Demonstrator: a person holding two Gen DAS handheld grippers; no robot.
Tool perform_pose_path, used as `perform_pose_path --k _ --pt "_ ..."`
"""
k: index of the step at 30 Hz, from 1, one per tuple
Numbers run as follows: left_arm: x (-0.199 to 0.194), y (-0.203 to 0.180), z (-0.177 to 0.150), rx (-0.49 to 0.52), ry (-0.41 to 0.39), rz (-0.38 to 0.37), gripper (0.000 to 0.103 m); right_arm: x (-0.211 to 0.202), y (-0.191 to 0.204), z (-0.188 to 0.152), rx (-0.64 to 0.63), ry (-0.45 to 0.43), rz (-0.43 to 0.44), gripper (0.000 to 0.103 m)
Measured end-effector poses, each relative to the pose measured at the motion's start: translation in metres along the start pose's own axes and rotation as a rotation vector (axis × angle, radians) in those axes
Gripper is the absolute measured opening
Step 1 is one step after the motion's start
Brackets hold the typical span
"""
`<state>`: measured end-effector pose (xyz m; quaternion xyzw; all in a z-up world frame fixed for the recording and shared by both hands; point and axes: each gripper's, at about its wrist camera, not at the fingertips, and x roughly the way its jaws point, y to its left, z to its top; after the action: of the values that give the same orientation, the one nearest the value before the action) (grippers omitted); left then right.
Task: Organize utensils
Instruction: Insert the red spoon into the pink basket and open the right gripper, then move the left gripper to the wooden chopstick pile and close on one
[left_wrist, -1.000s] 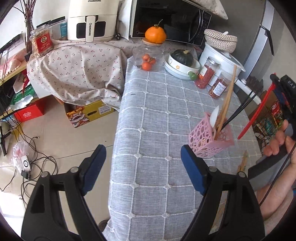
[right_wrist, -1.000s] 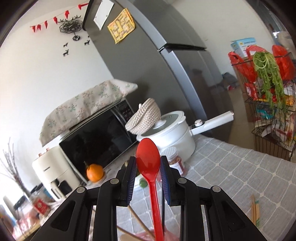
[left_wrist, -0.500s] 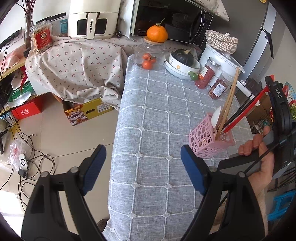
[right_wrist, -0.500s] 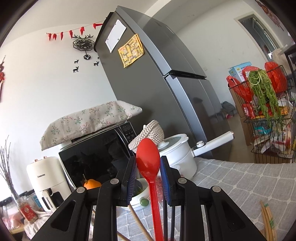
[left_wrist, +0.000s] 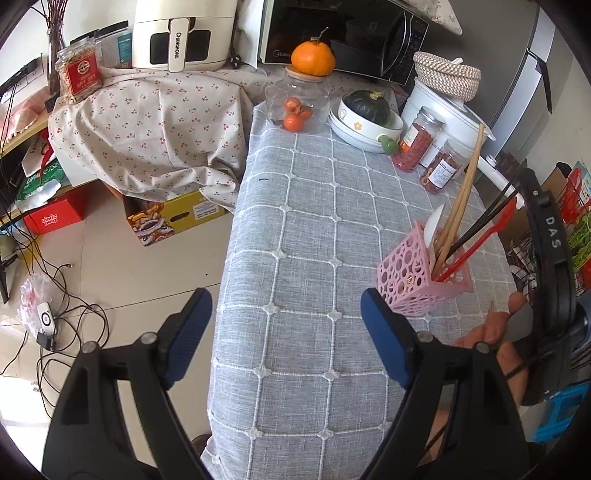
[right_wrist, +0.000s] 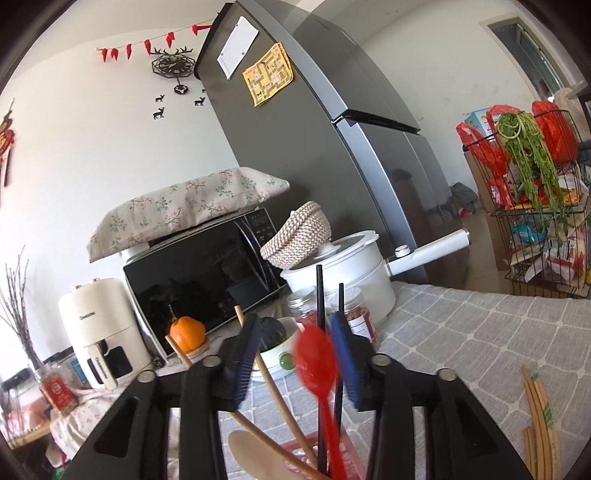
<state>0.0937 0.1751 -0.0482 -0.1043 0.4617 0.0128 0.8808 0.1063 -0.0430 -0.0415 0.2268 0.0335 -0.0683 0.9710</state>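
Observation:
A pink perforated utensil holder (left_wrist: 417, 275) stands on the grey checked tablecloth (left_wrist: 314, 229) at the right. It holds wooden chopsticks (left_wrist: 463, 199), black chopsticks, a white spoon and a red spoon (left_wrist: 480, 240). My right gripper (right_wrist: 293, 360) is open just above the holder; the red spoon (right_wrist: 316, 363) stands loose between its fingers, leaning to the right one. My left gripper (left_wrist: 286, 339) is open and empty over the table's near left edge.
Loose wooden chopsticks (right_wrist: 539, 410) lie on the cloth at the right. At the far end stand a glass jar (left_wrist: 297, 101), a bowl with a squash (left_wrist: 365, 114), spice jars (left_wrist: 417, 140) and a white pot (right_wrist: 343, 273). The floor drops off left of the table.
My right gripper lowered the red spoon into the pink holder and opened, letting it go. The left gripper stayed still.

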Motion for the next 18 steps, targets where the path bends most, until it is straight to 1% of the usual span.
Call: perform_pose_path --k 2,4,7,11,12,15,16,18 --pt "0.000 -0.002 -0.001 -0.003 0.004 -0.011 0.083 -0.004 -0.002 0.010 -0.005 0.010 0.014 0.053" --pt "-0.001 -0.008 -0.002 0.007 0.008 -0.023 0.083 -0.007 -0.003 0.024 -0.017 0.026 0.030 0.061" --pt "-0.001 -0.019 -0.005 0.024 0.023 -0.043 0.083 -0.006 -0.007 0.051 -0.050 0.078 0.038 0.069" --pt "0.002 -0.034 -0.010 0.017 0.059 -0.080 0.083 0.003 -0.018 0.083 -0.128 0.206 0.032 0.079" --pt "0.002 -0.039 -0.011 0.017 0.068 -0.092 0.083 0.006 -0.021 0.089 -0.160 0.253 0.028 0.081" --pt "0.004 -0.056 -0.018 0.042 0.090 -0.115 0.083 0.007 -0.038 0.100 -0.217 0.361 0.016 0.083" --pt "0.004 -0.063 -0.021 0.056 0.097 -0.116 0.083 0.006 -0.044 0.101 -0.234 0.386 0.010 0.085" --pt "0.006 -0.074 -0.025 0.084 0.107 -0.113 0.083 0.004 -0.060 0.106 -0.271 0.441 -0.010 0.085"
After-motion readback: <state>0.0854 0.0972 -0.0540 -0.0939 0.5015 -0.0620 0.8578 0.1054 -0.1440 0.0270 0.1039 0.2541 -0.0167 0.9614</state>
